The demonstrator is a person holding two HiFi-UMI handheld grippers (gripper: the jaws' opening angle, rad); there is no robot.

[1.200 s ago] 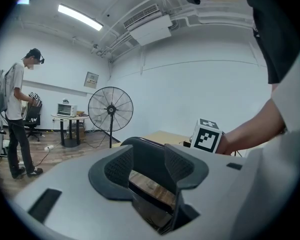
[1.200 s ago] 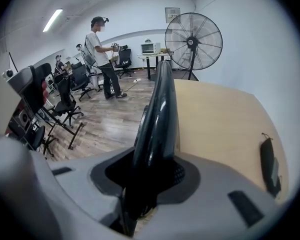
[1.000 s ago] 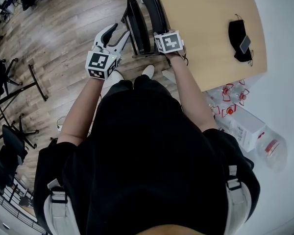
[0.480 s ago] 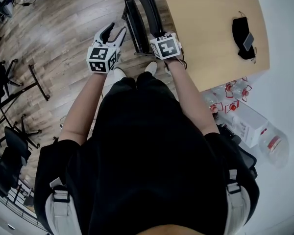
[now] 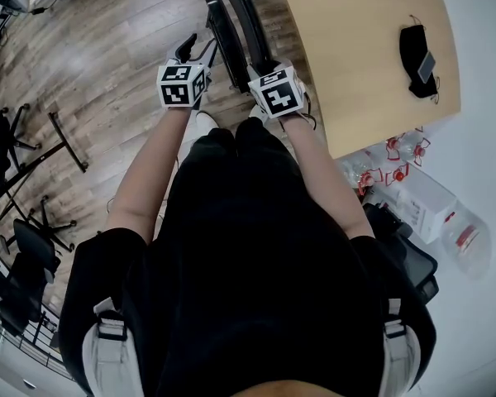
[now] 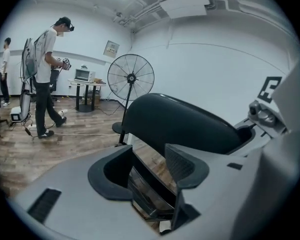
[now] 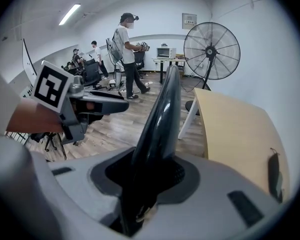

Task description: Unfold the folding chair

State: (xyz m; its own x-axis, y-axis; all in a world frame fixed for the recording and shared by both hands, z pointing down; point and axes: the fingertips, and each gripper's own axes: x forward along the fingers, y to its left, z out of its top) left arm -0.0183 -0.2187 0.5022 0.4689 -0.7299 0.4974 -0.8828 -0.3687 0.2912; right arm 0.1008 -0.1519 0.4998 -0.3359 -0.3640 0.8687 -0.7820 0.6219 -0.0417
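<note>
The black folding chair (image 5: 231,19) stands folded beside the wooden table (image 5: 355,48). My right gripper (image 5: 260,66) is shut on the top edge of its backrest (image 7: 162,114), which rises thin and dark between the pads. My left gripper (image 5: 190,50) hovers just left of the chair. Its jaws have just been opening a little and stand a narrow gap apart. In the left gripper view (image 6: 149,171) the seat's edge (image 6: 147,191) shows through that gap, not pressed by the pads, with the backrest (image 6: 180,121) beyond. The left gripper (image 7: 97,104) also shows in the right gripper view.
A dark mask with a phone (image 5: 417,60) lies on the table. Bottles and a box (image 5: 405,188) sit on the floor at right. Office chairs (image 5: 25,238) and a black stand (image 5: 62,143) are at left. A standing fan (image 7: 211,46) and several people (image 7: 127,49) are farther off.
My left gripper has dropped and moved in toward the chair's seat, and its jaws have parted slightly. The right gripper has shifted a little while keeping its hold on the backrest.
</note>
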